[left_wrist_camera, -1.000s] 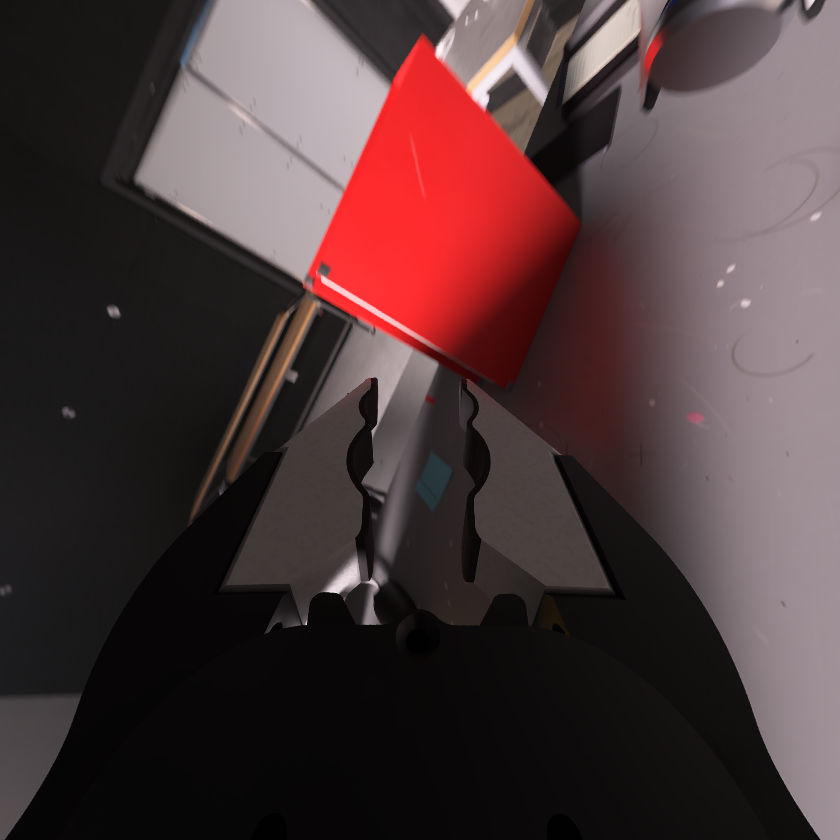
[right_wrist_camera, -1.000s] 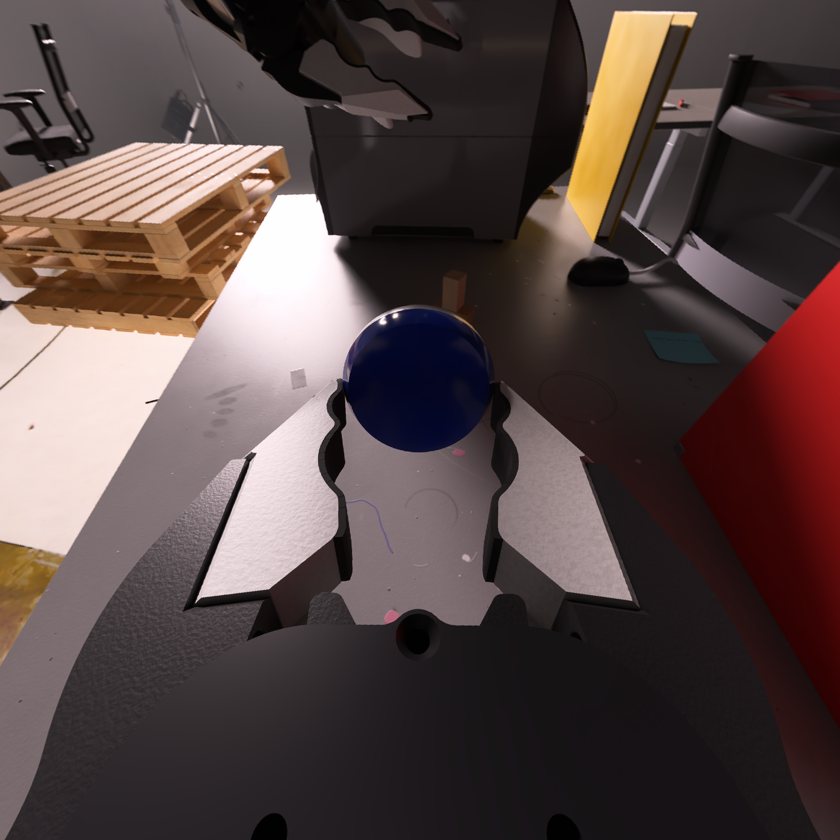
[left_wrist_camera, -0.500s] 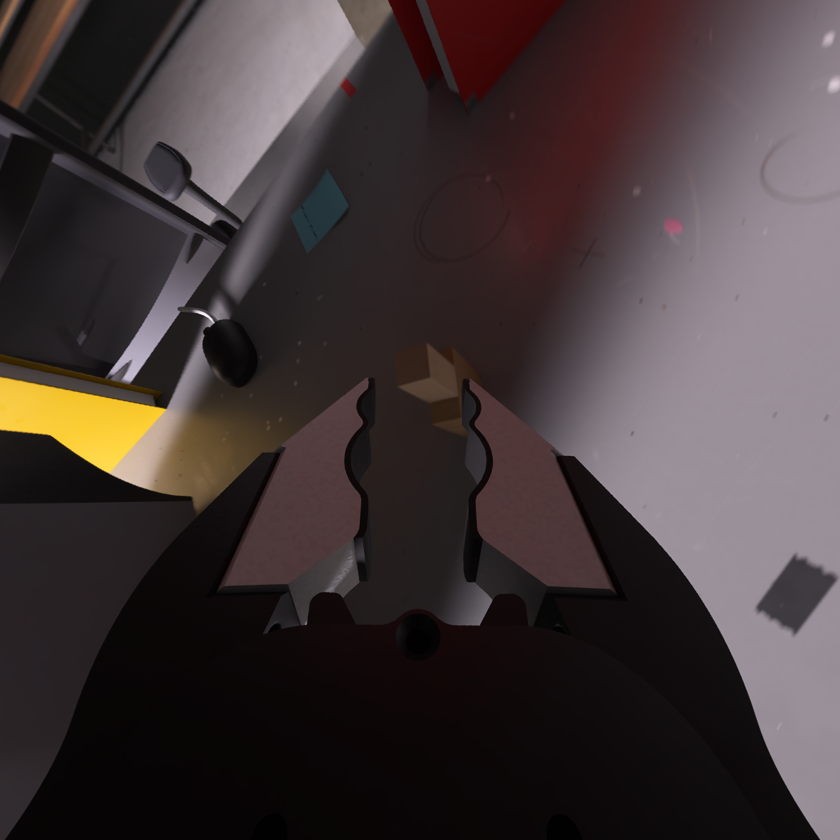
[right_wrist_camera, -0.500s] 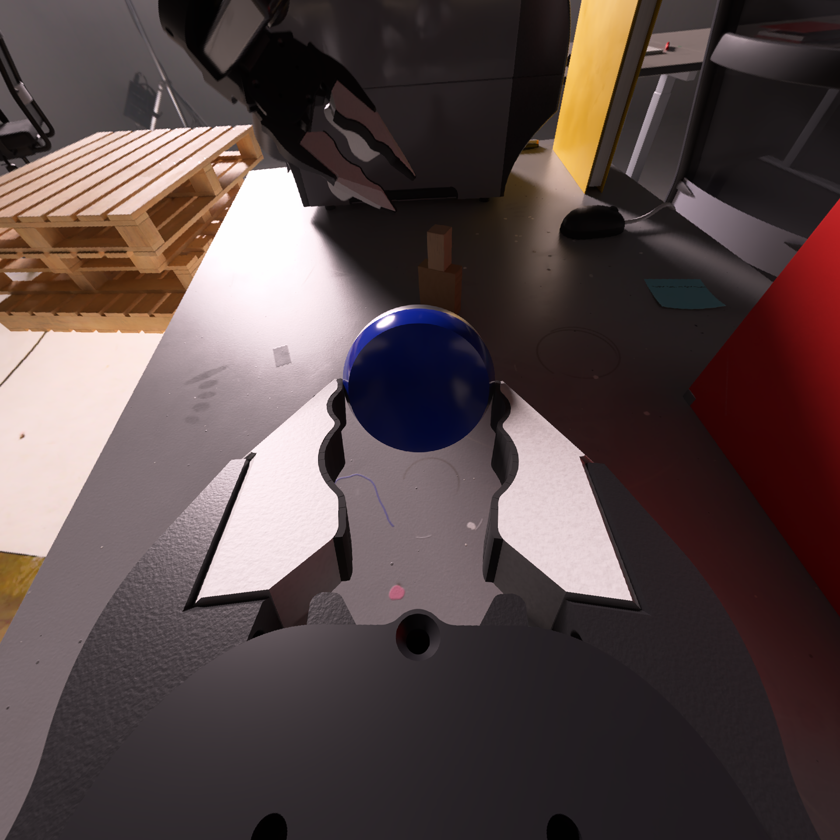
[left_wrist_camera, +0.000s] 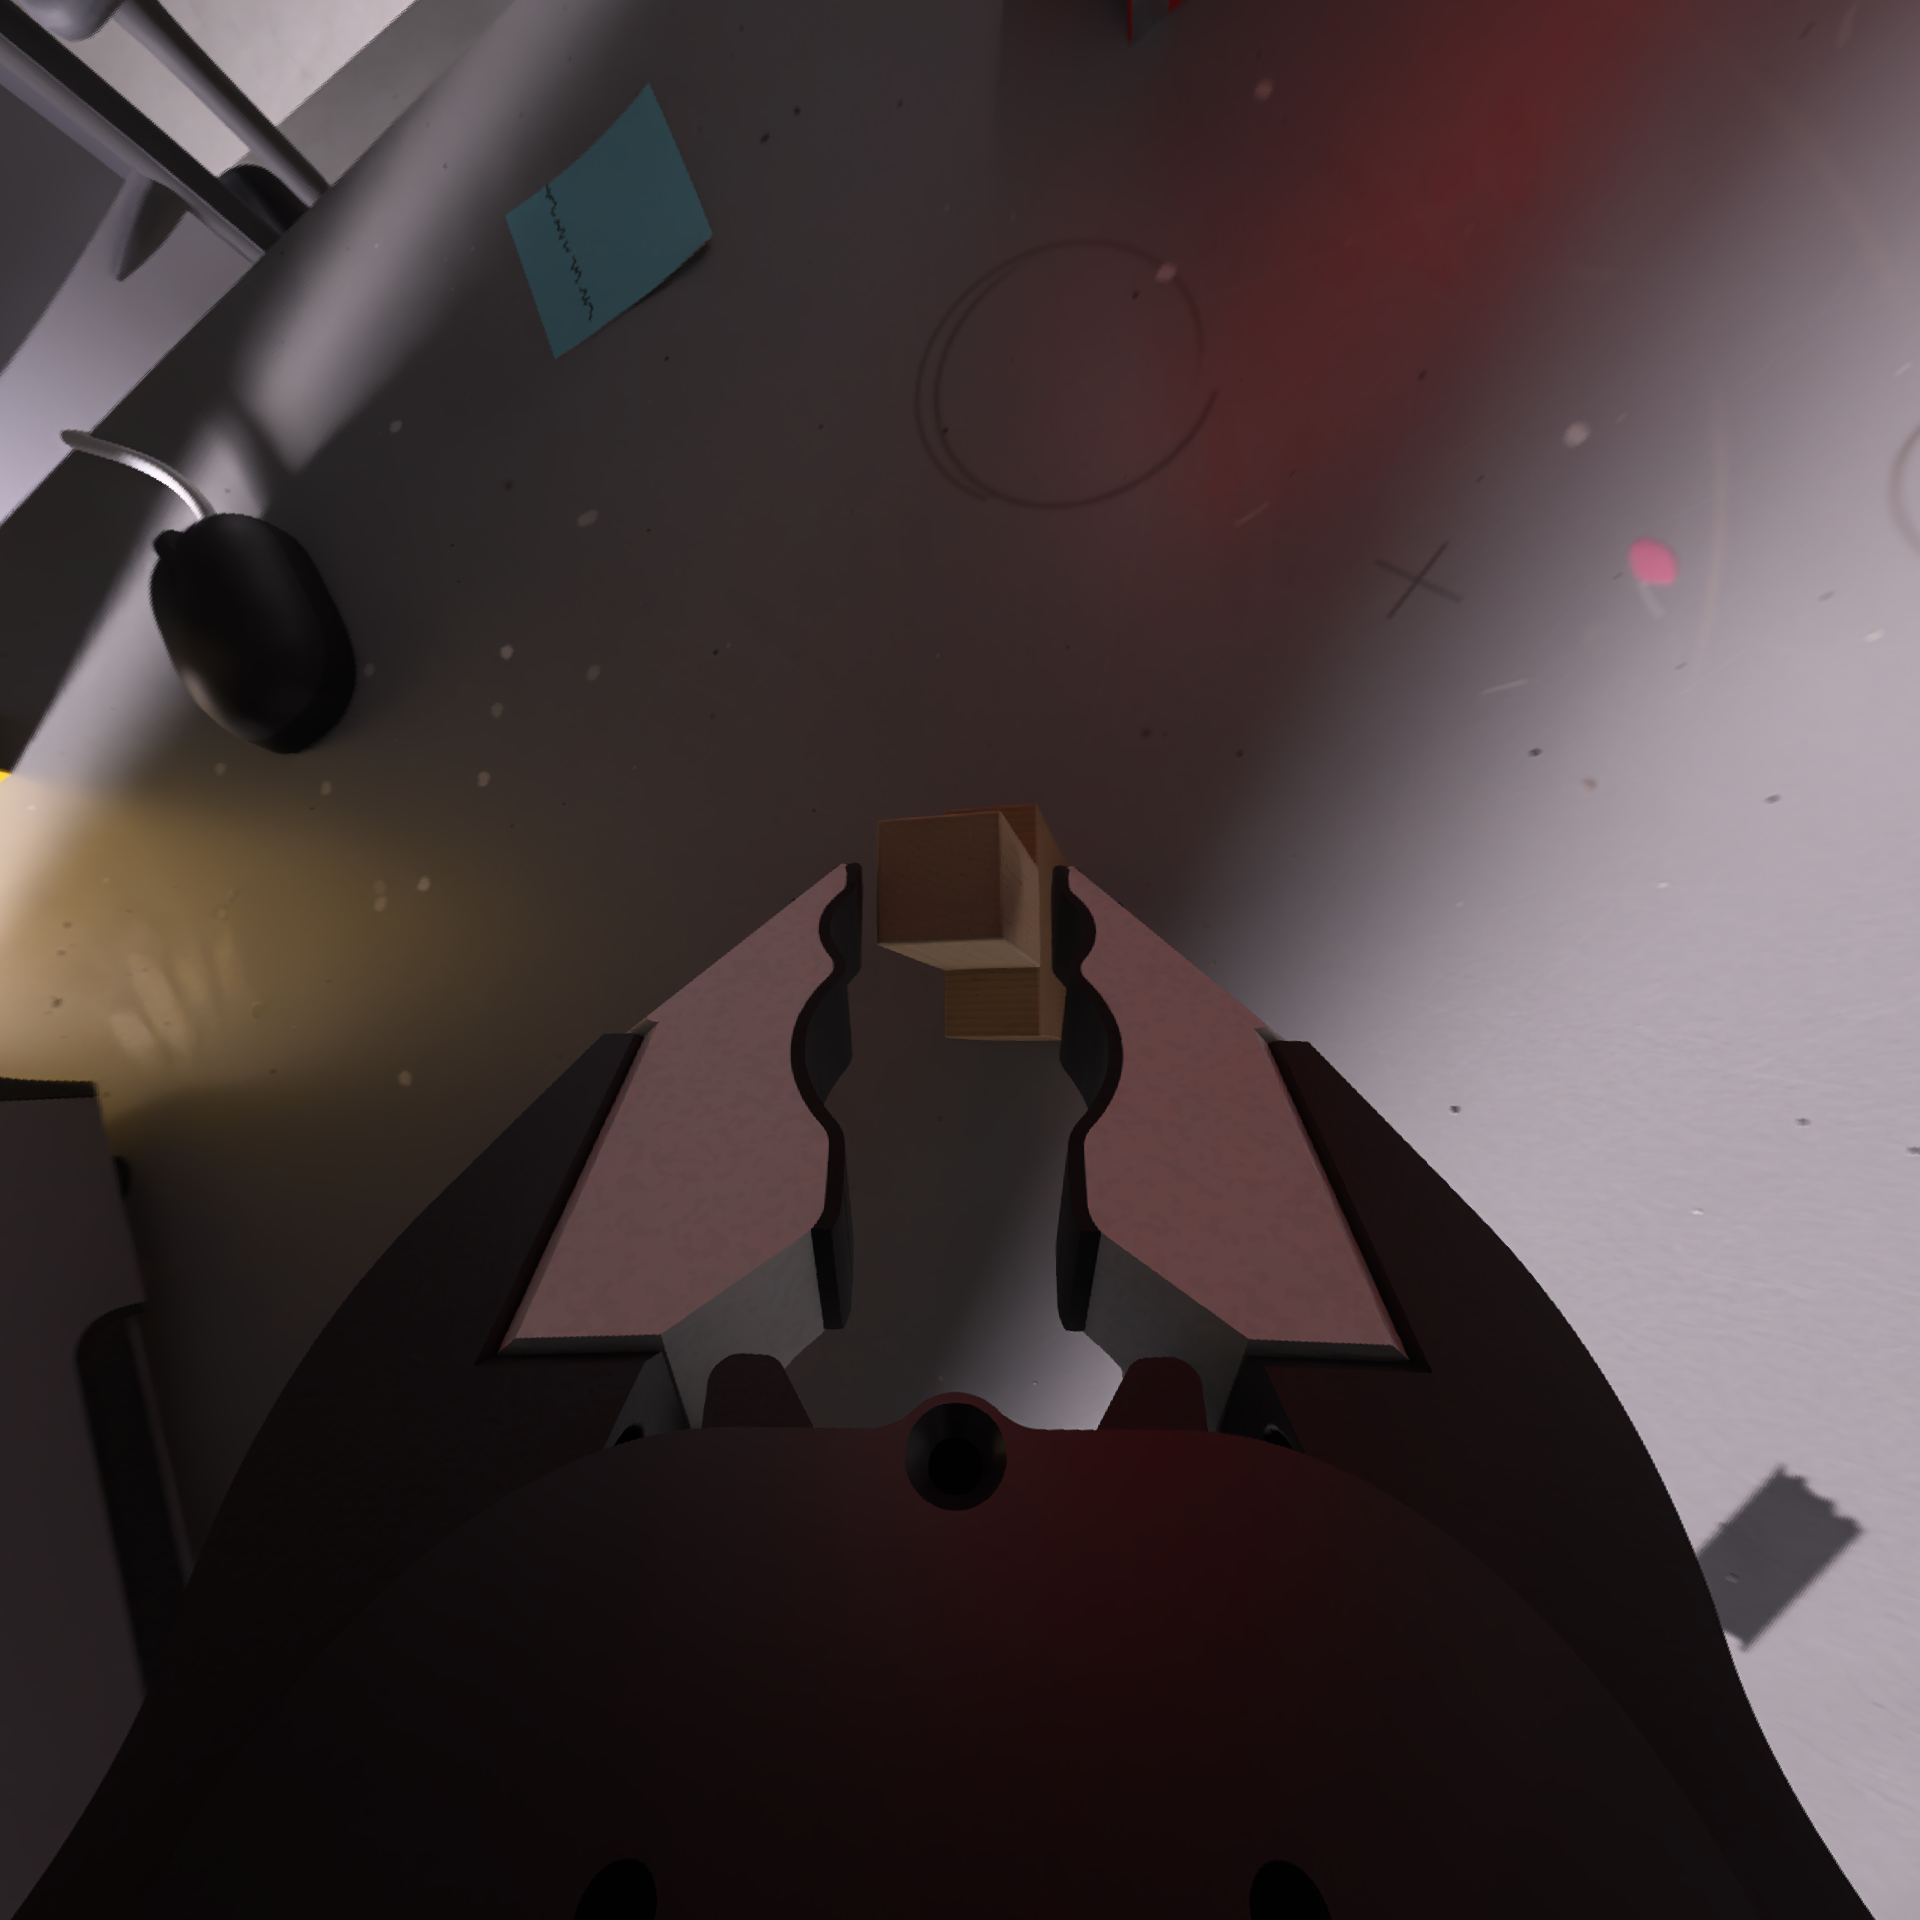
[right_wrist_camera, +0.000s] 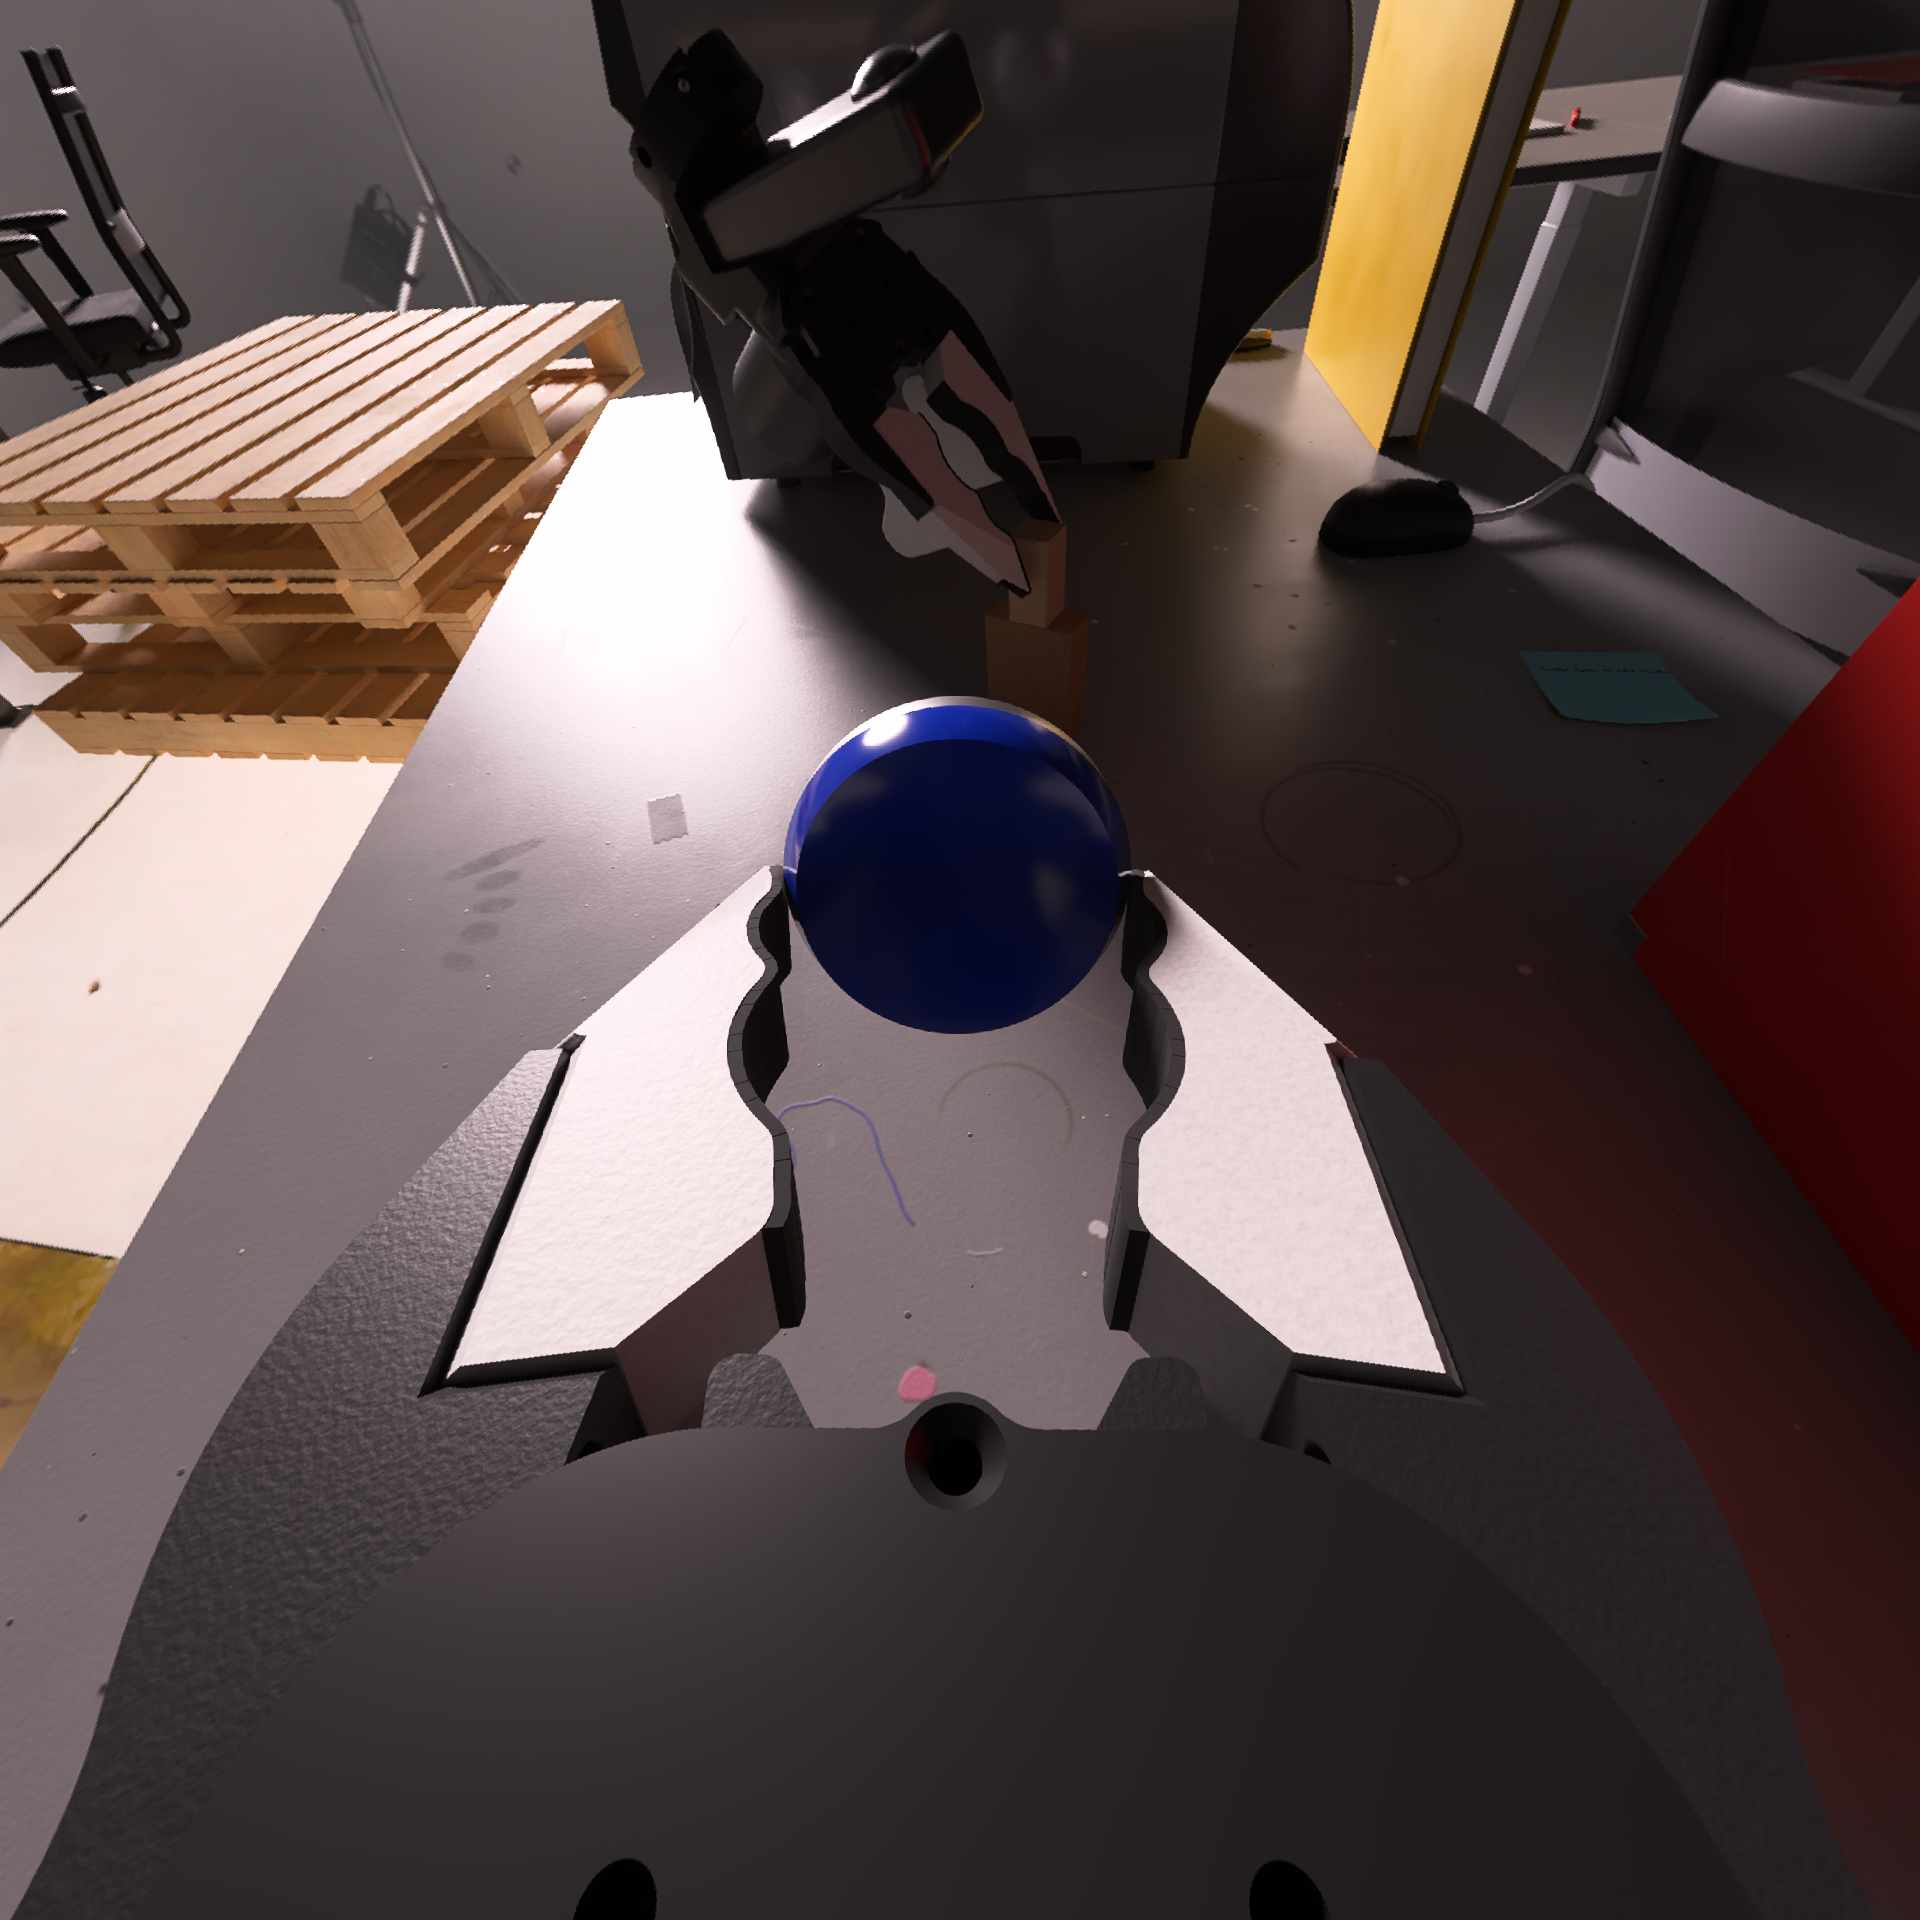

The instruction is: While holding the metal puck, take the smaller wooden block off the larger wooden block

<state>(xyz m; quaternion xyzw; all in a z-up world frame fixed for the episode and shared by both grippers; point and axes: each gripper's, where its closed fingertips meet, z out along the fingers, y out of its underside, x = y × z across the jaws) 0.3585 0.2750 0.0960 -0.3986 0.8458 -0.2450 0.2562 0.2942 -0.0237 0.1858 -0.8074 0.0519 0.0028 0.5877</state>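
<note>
In the right wrist view my right gripper (right_wrist_camera: 956, 883) is shut on the metal puck (right_wrist_camera: 956, 831), a round disc with a dark blue face, held above the grey table (right_wrist_camera: 623, 665). Beyond it, the smaller wooden block (right_wrist_camera: 1047, 566) stands on the larger wooden block (right_wrist_camera: 1039, 665). My left gripper (right_wrist_camera: 1023, 561) comes down on them from the back left. In the left wrist view my left gripper (left_wrist_camera: 956, 873) is open, its tips on either side of the smaller block (left_wrist_camera: 940, 883). The larger block (left_wrist_camera: 992, 1003) shows below it, between the fingers.
A red panel (right_wrist_camera: 1787, 935) stands at the right. A black mouse (right_wrist_camera: 1397, 514) and a teal note (right_wrist_camera: 1610, 686) lie right of the blocks; both also show in the left wrist view, mouse (left_wrist_camera: 249, 634) and note (left_wrist_camera: 608, 218). Wooden pallets (right_wrist_camera: 291, 499) are left, a dark cabinet (right_wrist_camera: 1091, 208) and yellow board (right_wrist_camera: 1392, 208) behind.
My left gripper swung away from the red panel, came down over the blocks and now straddles the smaller block, still open. My right gripper kept hold of the puck and barely moved.
</note>
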